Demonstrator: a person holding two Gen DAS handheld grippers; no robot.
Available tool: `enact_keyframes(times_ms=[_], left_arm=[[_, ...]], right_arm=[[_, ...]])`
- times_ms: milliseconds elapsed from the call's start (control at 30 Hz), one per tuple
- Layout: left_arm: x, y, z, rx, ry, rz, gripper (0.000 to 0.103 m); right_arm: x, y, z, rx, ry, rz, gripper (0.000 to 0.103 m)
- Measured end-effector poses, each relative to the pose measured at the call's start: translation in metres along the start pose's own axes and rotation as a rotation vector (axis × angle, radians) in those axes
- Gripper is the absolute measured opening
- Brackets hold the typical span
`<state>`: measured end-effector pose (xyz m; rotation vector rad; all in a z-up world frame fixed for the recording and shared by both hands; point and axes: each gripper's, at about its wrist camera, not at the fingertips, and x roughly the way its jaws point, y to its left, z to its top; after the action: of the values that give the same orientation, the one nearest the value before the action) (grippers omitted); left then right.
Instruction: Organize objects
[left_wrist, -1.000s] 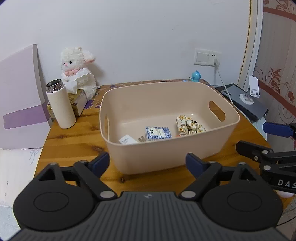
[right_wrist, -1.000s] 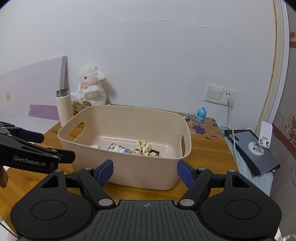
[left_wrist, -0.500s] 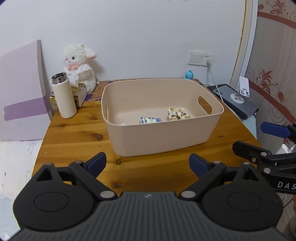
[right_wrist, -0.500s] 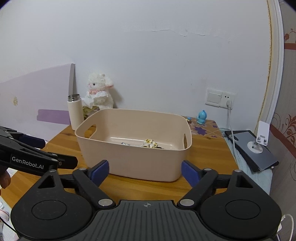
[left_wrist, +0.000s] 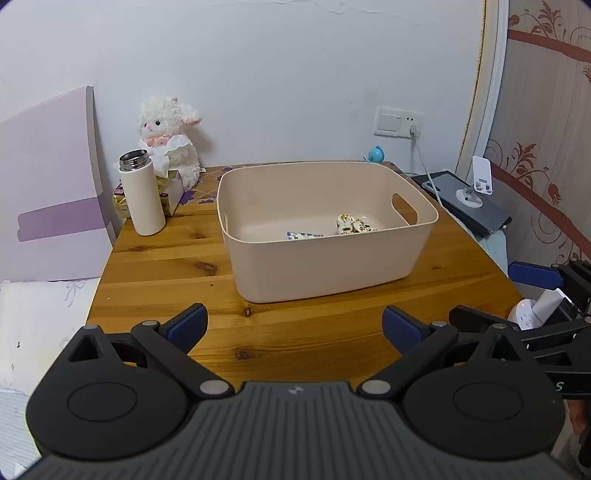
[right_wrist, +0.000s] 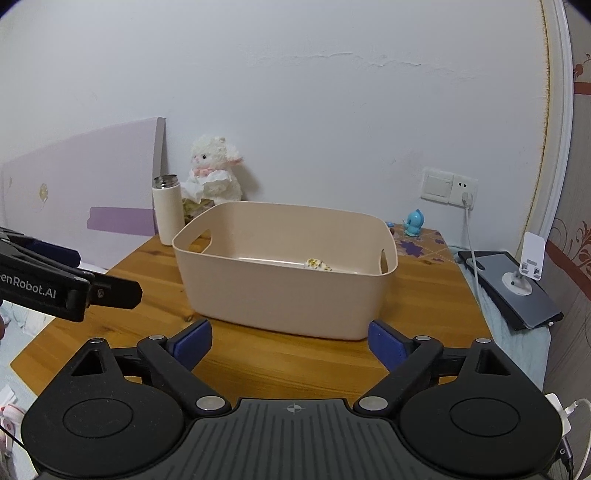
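Bin (left_wrist: 325, 258): straight ahead of both grippers, apart from each, long axis crosswise; packets (left_wrist: 352, 225) inside.
Left gripper (left_wrist: 293, 323): spread wide, empty.
Right gripper (right_wrist: 290, 339): spread wide, empty, seemingly nearer the bin.
Bottle (left_wrist: 141, 197): beyond the bin's left side.

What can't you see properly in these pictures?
- Things inside the bin: in the right wrist view its front wall hides all but the top of one patterned packet.
- Blue-and-white packet: in the left wrist view its print is too small to read.
- Tissue box: the white bottle and the toy lamb cover much of it.
- Right gripper: cut off by the left wrist view's right edge.
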<state>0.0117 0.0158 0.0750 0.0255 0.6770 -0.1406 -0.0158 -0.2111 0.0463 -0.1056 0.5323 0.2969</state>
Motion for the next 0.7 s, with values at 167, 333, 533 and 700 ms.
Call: enact_keyframes(times_ms=[167,333,533,700], left_arm=[[-0.007,0.003,-0.003,-0.006,-0.002,-0.003,0.101],[-0.012,0.007,-0.005,-0.021,0.007,-0.006,0.101],[-0.017,0.008,-0.007,-0.027,0.007,-0.002,0.101],[-0.023,0.009,-0.007,-0.022,0.0,0.002,0.101]], right_arm=[[-0.007,0.0,-0.001,0.004,-0.014,-0.008,0.093],[-0.012,-0.001,-0.002,-0.002,-0.013,-0.026,0.094],[-0.02,-0.004,-0.005,0.001,-0.03,-0.036,0.097],[-0.024,-0.007,-0.006,0.002,-0.036,-0.051,0.098]])
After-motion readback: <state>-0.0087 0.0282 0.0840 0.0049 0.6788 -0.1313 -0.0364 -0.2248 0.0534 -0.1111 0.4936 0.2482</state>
